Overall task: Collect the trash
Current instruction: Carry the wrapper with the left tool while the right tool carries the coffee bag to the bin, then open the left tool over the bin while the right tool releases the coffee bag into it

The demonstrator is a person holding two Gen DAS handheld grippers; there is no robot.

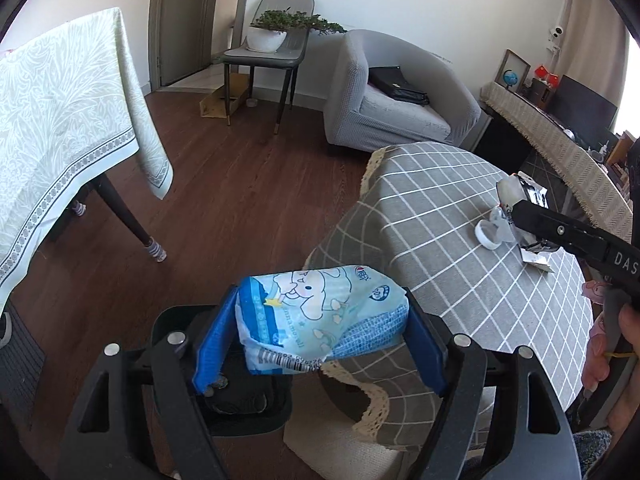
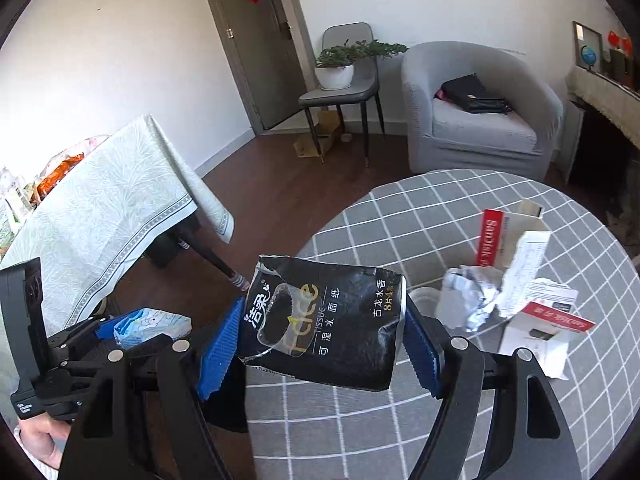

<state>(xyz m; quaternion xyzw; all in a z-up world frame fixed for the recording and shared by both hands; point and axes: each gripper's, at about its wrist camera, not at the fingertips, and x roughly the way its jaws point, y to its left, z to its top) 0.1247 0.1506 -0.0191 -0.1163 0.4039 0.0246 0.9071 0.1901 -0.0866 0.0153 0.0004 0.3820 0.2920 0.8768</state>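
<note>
- Grey checked cloth covers the round table (image 2: 400, 216), and what is left of the trash sits bunched on its right side as I see it from the right wrist camera
- That pile is a crumpled foil wad (image 2: 468, 300), a torn red-and-white SanDisk box (image 2: 516, 240) behind it, a second SanDisk box (image 2: 544, 332) nearer me, and a white cap (image 1: 489, 235) that only the left view shows clearly
- My right gripper (image 2: 324, 332) is closed across the width of a black tissue wrapper (image 2: 324, 316); the wrapper's long side runs between the two blue pads, pinched at both edges and hanging over the table's near edge
- From that gripper the pile lies ahead and to the right, near, so I judge the right side the closer one for the next pick, though it is already full
- My left gripper (image 1: 320, 328) is clamped the same way on a pale blue cartoon-print wrapper (image 1: 320, 316), held off the table's left edge over the wood floor (image 1: 240, 184), well apart from the pile
- I see no bin in either view, so which way to carry both wrappers I cannot tell
</note>
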